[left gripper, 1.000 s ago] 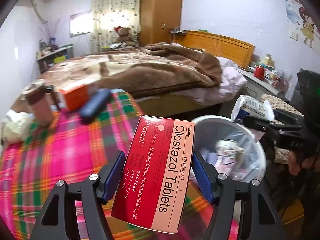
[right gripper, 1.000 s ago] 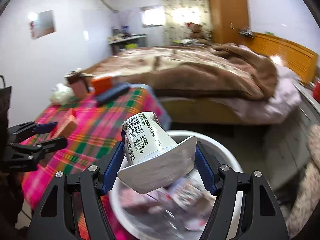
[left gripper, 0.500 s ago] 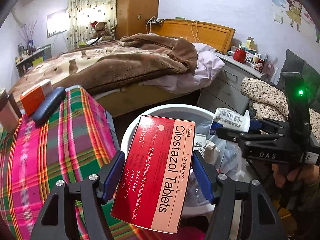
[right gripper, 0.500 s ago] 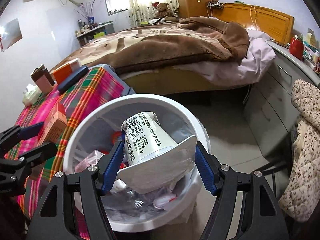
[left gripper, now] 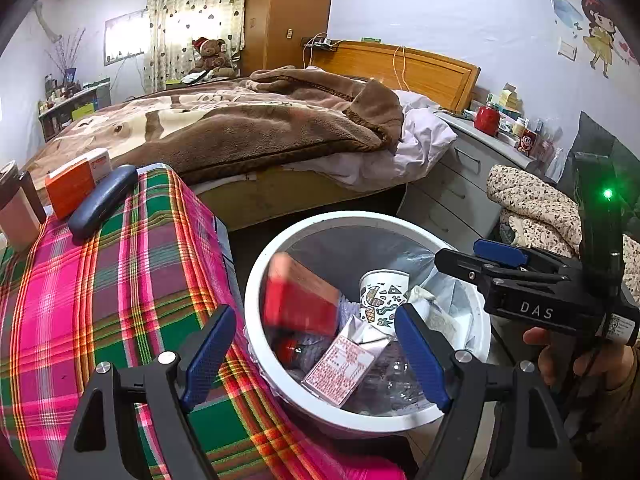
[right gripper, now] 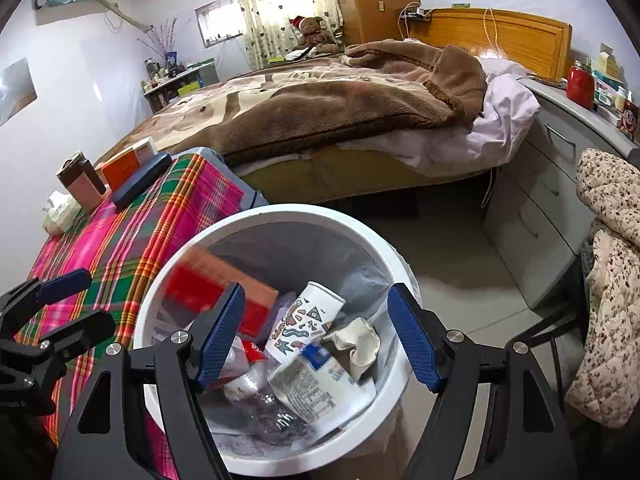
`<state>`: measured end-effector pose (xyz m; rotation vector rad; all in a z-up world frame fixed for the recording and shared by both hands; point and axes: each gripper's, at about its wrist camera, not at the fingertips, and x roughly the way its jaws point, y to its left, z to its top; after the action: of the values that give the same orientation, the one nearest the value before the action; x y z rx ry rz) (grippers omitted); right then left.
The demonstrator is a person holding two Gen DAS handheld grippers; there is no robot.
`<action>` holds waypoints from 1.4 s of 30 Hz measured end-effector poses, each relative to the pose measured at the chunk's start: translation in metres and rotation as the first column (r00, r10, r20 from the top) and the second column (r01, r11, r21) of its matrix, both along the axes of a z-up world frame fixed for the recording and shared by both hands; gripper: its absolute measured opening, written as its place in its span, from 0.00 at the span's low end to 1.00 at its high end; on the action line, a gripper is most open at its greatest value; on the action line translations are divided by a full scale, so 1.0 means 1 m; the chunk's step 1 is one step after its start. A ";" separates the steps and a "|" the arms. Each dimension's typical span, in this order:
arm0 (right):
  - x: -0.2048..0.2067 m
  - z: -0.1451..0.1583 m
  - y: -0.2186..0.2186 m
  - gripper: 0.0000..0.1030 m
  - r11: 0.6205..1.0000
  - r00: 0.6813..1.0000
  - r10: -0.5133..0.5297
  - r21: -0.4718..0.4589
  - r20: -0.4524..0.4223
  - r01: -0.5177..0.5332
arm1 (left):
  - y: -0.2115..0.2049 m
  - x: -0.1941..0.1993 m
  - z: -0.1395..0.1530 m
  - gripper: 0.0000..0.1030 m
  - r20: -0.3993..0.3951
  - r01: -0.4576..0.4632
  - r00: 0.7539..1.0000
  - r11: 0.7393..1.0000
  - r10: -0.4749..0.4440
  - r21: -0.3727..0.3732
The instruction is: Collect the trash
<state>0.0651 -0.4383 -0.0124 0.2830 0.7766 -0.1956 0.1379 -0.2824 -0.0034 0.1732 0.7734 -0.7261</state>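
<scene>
Left gripper (left gripper: 316, 352) and right gripper (right gripper: 318, 336) both hung spread wide, empty, above the round white plastic bin (right gripper: 384, 256). Blurred red medicine carton (left gripper: 300, 300) sat within the bin's rim; white barcoded yoghurt cup (right gripper: 316, 384) lay on the trash inside.

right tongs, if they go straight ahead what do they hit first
Probably the patterned paper cup on the trash heap in the white bin; the open right tongs point down into it, though depth is unclear.
</scene>
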 end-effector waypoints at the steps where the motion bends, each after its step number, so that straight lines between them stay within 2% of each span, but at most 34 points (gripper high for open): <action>1: -0.003 0.002 0.001 0.73 1.000 1.000 -0.005 0.003 0.011 0.005 | 0.002 -0.001 0.001 0.79 0.006 -0.005 1.000 1.000 0.005 -0.002; 7: -0.024 0.016 0.016 0.73 0.998 0.996 -0.041 -0.034 0.081 0.044 | 0.018 -0.012 0.008 0.79 0.045 -0.054 0.998 0.999 0.055 -0.003; 16: -0.064 0.028 0.064 0.73 0.989 0.985 -0.063 -0.125 0.159 0.084 | 0.056 -0.043 0.017 0.79 0.101 -0.152 0.983 0.988 0.153 -0.021; 20: -0.080 0.026 0.082 0.73 0.985 0.982 -0.082 -0.134 0.168 0.105 | 0.078 -0.063 0.019 0.79 0.139 -0.186 0.972 0.982 0.191 -0.043; 26: -0.094 0.030 0.102 0.73 0.981 0.974 -0.091 -0.148 0.206 0.122 | 0.099 -0.091 0.024 0.79 0.213 -0.239 0.947 0.970 0.241 -0.036; 36: -0.109 0.031 0.118 0.73 0.978 0.965 -0.138 -0.122 0.224 0.168 | 0.126 -0.113 0.024 0.79 0.236 -0.290 0.926 0.955 0.296 -0.059; 39: -0.113 0.031 0.127 0.73 0.970 0.960 -0.146 -0.157 0.239 0.186 | 0.127 -0.117 0.024 0.79 0.250 -0.301 0.919 0.952 0.305 -0.055; 42: -0.114 0.031 0.128 0.73 0.971 0.958 -0.149 -0.149 0.244 0.189 | 0.127 -0.119 0.024 0.79 0.257 -0.302 0.917 0.952 0.305 -0.053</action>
<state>-0.0490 -0.3101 0.0188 0.2053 0.4998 -0.3827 0.0186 -0.1558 0.0203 0.1310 0.5258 -0.4014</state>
